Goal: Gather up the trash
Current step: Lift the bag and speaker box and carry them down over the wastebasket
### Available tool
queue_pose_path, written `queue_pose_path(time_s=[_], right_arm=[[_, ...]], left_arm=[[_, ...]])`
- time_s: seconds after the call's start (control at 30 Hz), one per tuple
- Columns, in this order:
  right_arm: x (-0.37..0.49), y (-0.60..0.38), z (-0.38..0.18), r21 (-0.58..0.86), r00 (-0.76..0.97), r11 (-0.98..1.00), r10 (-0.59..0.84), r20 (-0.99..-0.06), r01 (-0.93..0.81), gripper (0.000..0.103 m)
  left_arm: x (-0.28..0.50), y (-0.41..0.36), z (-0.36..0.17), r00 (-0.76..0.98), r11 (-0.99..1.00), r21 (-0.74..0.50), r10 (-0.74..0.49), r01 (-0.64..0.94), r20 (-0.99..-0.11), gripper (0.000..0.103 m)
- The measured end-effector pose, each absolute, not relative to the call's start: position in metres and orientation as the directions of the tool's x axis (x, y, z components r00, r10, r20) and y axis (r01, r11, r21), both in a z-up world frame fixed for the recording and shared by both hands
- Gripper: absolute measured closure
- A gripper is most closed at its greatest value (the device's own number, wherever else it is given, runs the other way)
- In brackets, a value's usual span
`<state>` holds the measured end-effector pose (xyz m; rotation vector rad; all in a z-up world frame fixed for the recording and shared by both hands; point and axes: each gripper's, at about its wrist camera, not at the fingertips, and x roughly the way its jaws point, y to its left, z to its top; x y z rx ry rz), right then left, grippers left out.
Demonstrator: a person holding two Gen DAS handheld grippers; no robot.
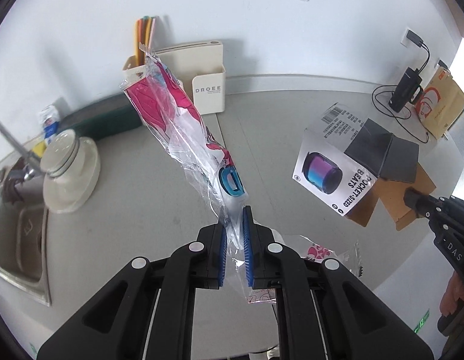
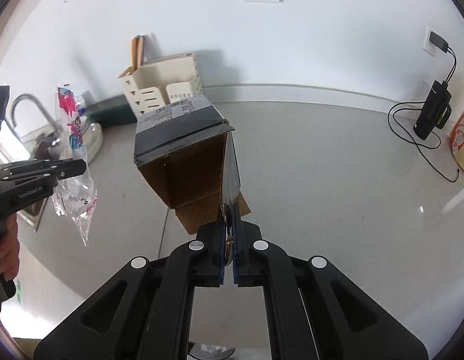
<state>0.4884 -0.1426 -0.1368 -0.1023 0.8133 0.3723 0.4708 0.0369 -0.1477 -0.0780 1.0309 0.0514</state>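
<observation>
Your left tongs [image 1: 235, 240] are pinching the plastic wrapper [image 1: 183, 132], whose long axis runs up toward eleven o'clock. Your right tongs [image 2: 228, 240] are clamped on a flap of the empty box [image 2: 186, 156], which hangs ahead toward eleven. Both are lifted clear of the counter [image 2: 322, 165]; no bin shows.

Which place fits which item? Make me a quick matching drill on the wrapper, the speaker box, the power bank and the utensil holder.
Things:
1. pink-and-clear plastic wrapper
2. open cardboard speaker box
3. black power bank
4. cream plastic utensil holder

Places:
A. standing by the back wall, sticks in it
B. clamped in the right hand-held gripper
C. cabled to a wall plug
D. clamped in the left hand-held gripper

Pairs: 1-D, 2-B, 3-C, 4-A
</observation>
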Motion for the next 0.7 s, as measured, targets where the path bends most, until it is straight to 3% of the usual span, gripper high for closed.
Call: queue_pose_path(time_s=[0.3,0.7], right_arm=[[0.408,-0.175,-0.134,0.064,0.618,0.890,0.364,-0.697,-0.452,0.099],[0.322,-0.206,-0.121,0.064,0.617,0.870,0.397,-0.680,-0.489,0.099]], left_arm=[[0.359,-0.023,-0.119,0.530,0.991,-0.004,0.068,-0.132,-0.846,0.094],[0.275,-0.057,-0.110,0.520,0.990,-0.019,0.059,-0.143,-0.852,0.094]])
